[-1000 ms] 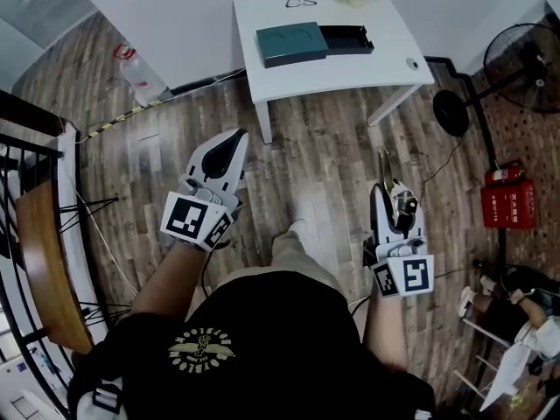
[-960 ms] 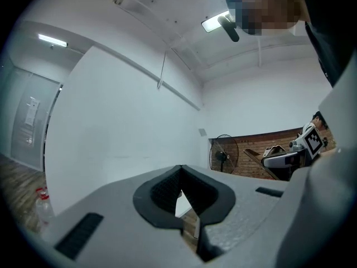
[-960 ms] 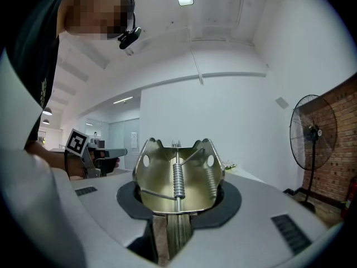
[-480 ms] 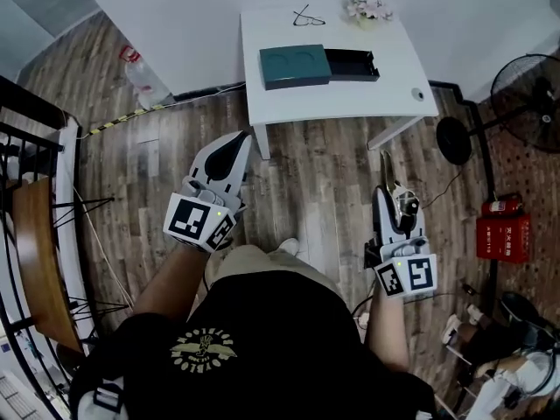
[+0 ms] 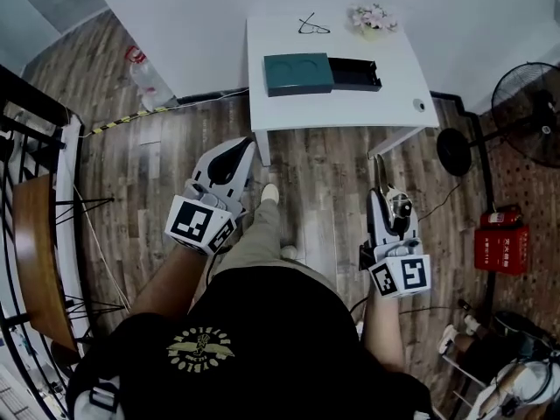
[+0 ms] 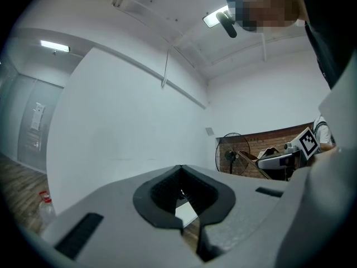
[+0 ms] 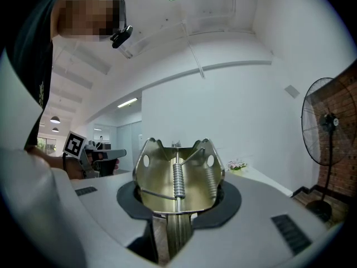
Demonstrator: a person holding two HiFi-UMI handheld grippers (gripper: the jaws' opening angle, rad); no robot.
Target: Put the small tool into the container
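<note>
In the head view my right gripper (image 5: 382, 192) is shut on a small metal tool (image 5: 381, 166) whose tip points toward the white table (image 5: 341, 105). The right gripper view shows the tool (image 7: 177, 177) as a brass-coloured sprung clamp held between the jaws of the right gripper (image 7: 172, 228). On the table lies a teal container (image 5: 299, 73) with a black tray (image 5: 356, 73) slid out to its right. The left gripper (image 5: 240, 145) hangs over the floor short of the table, shut and empty; in its own view the left gripper (image 6: 187, 228) has its pads together.
Glasses (image 5: 312, 26), a small flower pot (image 5: 374, 17) and a small round item (image 5: 419, 106) also sit on the table. A standing fan (image 5: 529, 103) and a red box (image 5: 499, 248) are to the right, a water bottle (image 5: 149, 77) and a railing (image 5: 35, 191) to the left.
The table has drifted slightly right and lower in the head view as the person steps forward, with a foot now out in front. Both grippers keep their hold and pose.
</note>
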